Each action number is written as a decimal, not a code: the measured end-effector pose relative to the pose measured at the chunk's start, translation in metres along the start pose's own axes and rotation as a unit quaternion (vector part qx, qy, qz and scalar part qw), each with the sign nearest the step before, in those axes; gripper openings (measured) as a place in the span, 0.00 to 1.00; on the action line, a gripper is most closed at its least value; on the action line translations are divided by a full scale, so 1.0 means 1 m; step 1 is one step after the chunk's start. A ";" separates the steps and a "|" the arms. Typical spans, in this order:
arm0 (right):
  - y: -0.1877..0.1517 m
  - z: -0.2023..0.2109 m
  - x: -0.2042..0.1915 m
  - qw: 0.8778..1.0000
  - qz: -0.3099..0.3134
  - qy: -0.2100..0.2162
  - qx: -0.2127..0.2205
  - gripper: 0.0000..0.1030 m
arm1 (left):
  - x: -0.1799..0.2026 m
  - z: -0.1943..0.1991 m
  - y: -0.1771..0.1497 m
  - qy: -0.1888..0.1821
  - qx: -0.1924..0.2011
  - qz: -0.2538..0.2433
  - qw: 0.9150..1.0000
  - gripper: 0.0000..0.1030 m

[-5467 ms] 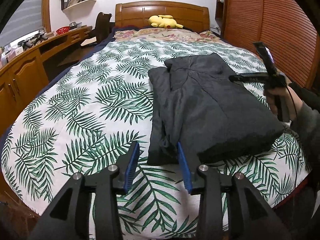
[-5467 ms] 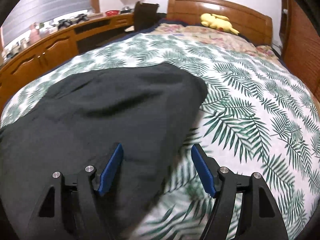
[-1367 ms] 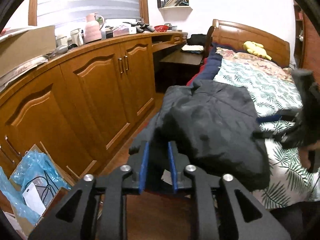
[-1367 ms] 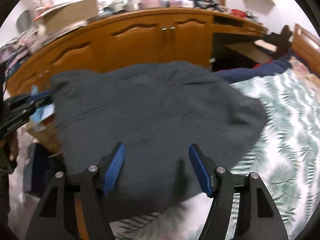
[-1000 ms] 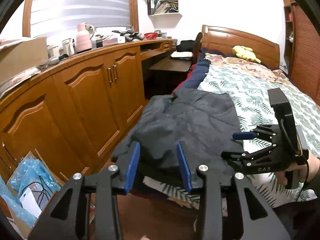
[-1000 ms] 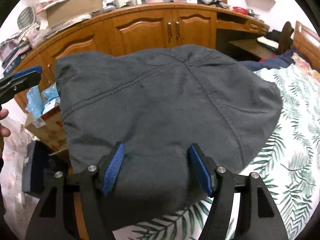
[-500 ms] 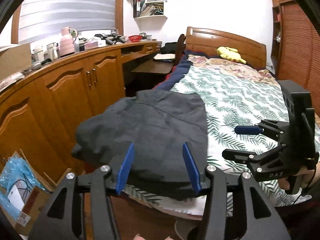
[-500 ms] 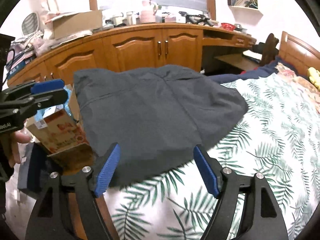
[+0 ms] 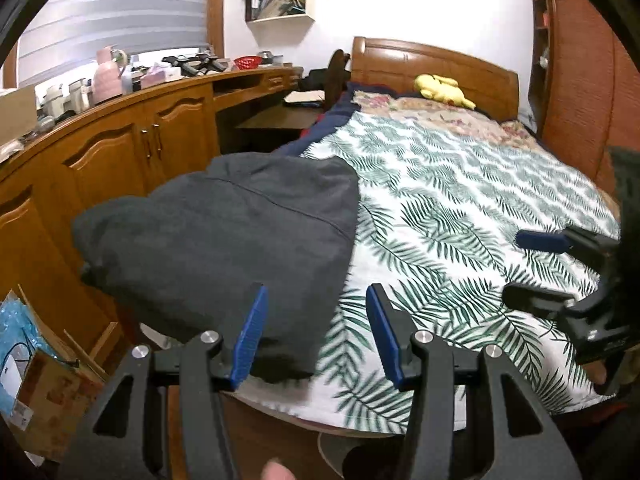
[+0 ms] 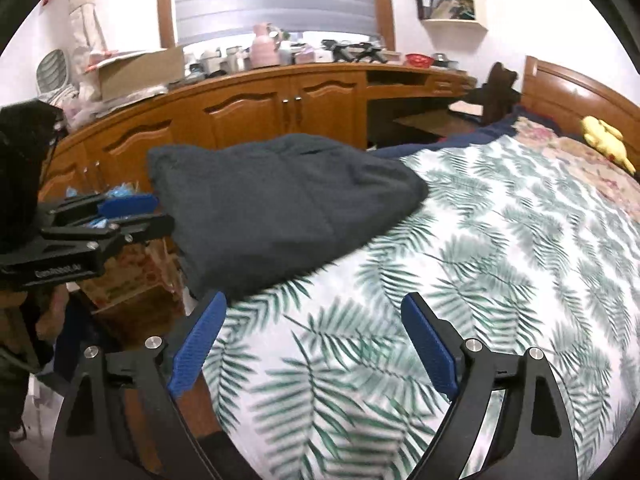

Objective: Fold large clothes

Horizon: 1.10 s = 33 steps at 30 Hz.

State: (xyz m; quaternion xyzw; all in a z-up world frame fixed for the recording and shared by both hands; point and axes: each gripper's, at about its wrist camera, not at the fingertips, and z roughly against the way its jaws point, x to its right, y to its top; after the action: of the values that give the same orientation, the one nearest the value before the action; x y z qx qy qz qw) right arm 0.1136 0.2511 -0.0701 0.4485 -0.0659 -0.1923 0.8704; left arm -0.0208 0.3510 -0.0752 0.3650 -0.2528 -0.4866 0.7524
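Left wrist view: sitting folded, dark jacket (image 9: 224,236) ahead-left of left tongs (image 9: 316,334), nearer.
Tongs: both gaping, gripping nothing; right tongs (image 10: 312,344) just widening.

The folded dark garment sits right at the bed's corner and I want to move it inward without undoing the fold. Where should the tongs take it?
Probably by the two near corners of the folded dark garment, one in each tongs, coming from the foot of the bed. The thick stacked edge overhangs there, so fingers could slip under all layers together. Both left tongs and right tongs are open and empty.
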 end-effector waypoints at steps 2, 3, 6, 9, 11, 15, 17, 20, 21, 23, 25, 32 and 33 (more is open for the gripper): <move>-0.007 0.011 0.009 1.000 -0.009 -0.008 0.004 0.89 | 0.015 -0.005 -0.002 -0.007 -0.005 -0.009 1.000 0.49; -0.011 0.016 0.012 1.000 -0.012 -0.013 0.005 0.89 | 0.023 -0.008 -0.002 -0.007 -0.008 -0.013 1.000 0.49; -0.023 0.029 0.024 0.999 -0.018 -0.025 0.007 0.89 | 0.045 -0.015 -0.003 -0.012 -0.010 -0.019 1.000 0.49; -0.037 0.042 0.035 0.999 -0.019 -0.045 0.010 0.89 | 0.070 -0.023 -0.003 -0.015 -0.010 -0.027 0.999 0.49; -0.047 0.052 0.045 0.998 -0.025 -0.059 0.012 0.89 | 0.088 -0.026 -0.003 -0.024 -0.007 -0.032 0.999 0.49; -0.070 0.077 0.072 0.995 -0.054 -0.088 0.017 0.89 | 0.120 -0.028 0.000 -0.059 -0.006 -0.028 0.998 0.49; -0.081 0.093 0.088 0.992 -0.070 -0.103 0.020 0.89 | 0.137 -0.026 0.000 -0.070 -0.005 -0.030 0.997 0.49; -0.096 0.116 0.106 0.988 -0.095 -0.121 0.018 0.90 | 0.162 -0.022 0.000 -0.089 0.000 -0.035 0.995 0.49; -0.104 0.128 0.113 0.985 -0.103 -0.133 0.021 0.90 | 0.170 -0.021 0.000 -0.095 0.001 -0.037 0.995 0.49; -0.113 0.143 0.121 0.982 -0.113 -0.149 0.024 0.90 | 0.187 -0.018 -0.002 -0.099 0.002 -0.046 0.994 0.49; -0.125 0.161 0.129 0.978 -0.124 -0.165 0.028 0.90 | 0.201 -0.012 -0.003 -0.107 0.003 -0.053 0.993 0.49; -0.162 0.234 0.142 0.962 -0.153 -0.221 0.045 0.90 | 0.247 0.017 -0.006 -0.134 0.011 -0.068 0.989 0.49; -0.167 0.246 0.143 0.959 -0.158 -0.231 0.049 0.90 | 0.254 0.021 -0.006 -0.138 0.012 -0.071 0.988 0.49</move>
State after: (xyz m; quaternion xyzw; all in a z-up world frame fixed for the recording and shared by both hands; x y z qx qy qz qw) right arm 0.1280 -0.0783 -0.0680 0.4383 -0.2024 -0.4227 0.7670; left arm 0.0615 0.1100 -0.0608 0.3203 -0.3340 -0.5813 0.6693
